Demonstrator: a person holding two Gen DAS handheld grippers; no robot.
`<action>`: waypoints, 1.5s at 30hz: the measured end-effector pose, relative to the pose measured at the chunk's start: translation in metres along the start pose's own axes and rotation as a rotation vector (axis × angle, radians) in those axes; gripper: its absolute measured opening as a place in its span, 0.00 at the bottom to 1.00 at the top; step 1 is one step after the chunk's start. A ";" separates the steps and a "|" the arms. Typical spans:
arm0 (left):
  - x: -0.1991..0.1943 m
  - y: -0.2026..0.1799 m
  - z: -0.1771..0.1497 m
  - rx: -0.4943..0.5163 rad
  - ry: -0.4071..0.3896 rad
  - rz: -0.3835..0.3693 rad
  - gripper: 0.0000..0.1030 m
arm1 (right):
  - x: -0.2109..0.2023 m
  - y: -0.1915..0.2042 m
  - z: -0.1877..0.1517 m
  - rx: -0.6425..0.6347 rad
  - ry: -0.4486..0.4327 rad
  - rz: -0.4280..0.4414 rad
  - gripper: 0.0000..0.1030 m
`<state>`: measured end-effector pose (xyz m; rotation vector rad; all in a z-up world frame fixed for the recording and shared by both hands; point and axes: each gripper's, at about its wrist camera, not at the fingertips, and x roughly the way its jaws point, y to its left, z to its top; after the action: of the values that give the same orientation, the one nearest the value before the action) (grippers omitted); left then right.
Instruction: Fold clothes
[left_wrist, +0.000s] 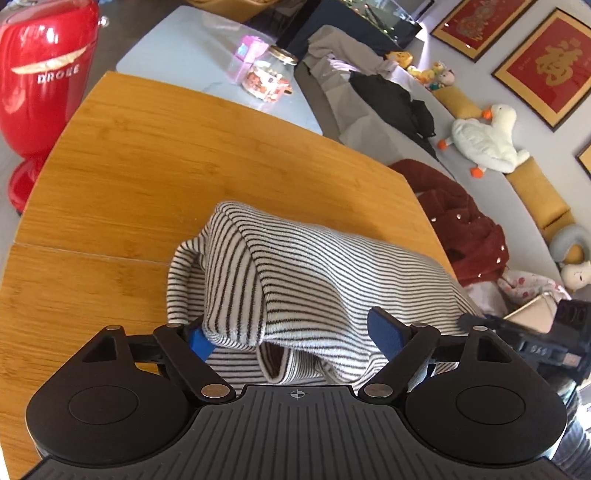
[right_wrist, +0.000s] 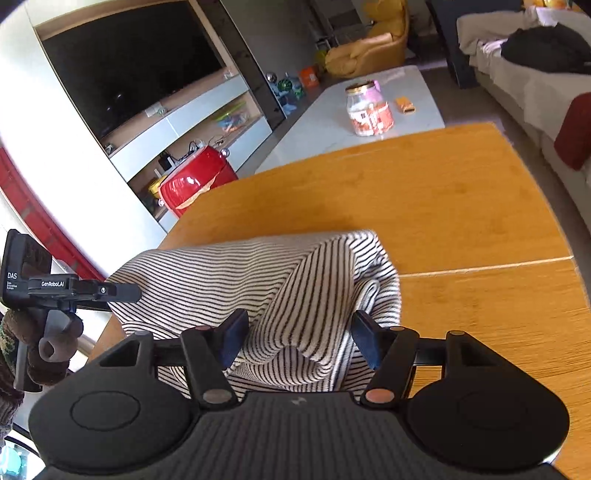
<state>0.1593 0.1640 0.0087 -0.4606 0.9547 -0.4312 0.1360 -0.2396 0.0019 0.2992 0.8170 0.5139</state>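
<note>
A white garment with thin black stripes lay on an amber wooden table. Both black grippers had blue pads. Nearby were a glossy red appliance, a white toy goose and red-and-gold pictures.

Your left tongs: black ribbed body, two round side discs, silver pivot pins, blue pads, crosshair mark at centre. Your right tongs: same build, darker blue pads. Left unit reads "GenRobot.AI" and "DAS". Knit glove, brown.
</note>
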 end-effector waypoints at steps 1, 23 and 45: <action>0.006 0.003 0.002 -0.016 0.009 -0.007 0.78 | 0.008 0.004 0.001 -0.021 0.001 0.002 0.61; -0.028 -0.054 -0.035 0.069 -0.064 -0.134 0.31 | -0.036 0.017 0.031 -0.109 -0.093 0.075 0.16; -0.035 -0.041 -0.009 -0.048 -0.125 -0.153 0.37 | -0.022 0.021 0.050 -0.112 -0.072 0.125 0.23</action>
<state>0.1280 0.1480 0.0504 -0.5999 0.8126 -0.5129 0.1540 -0.2366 0.0575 0.2649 0.6998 0.6605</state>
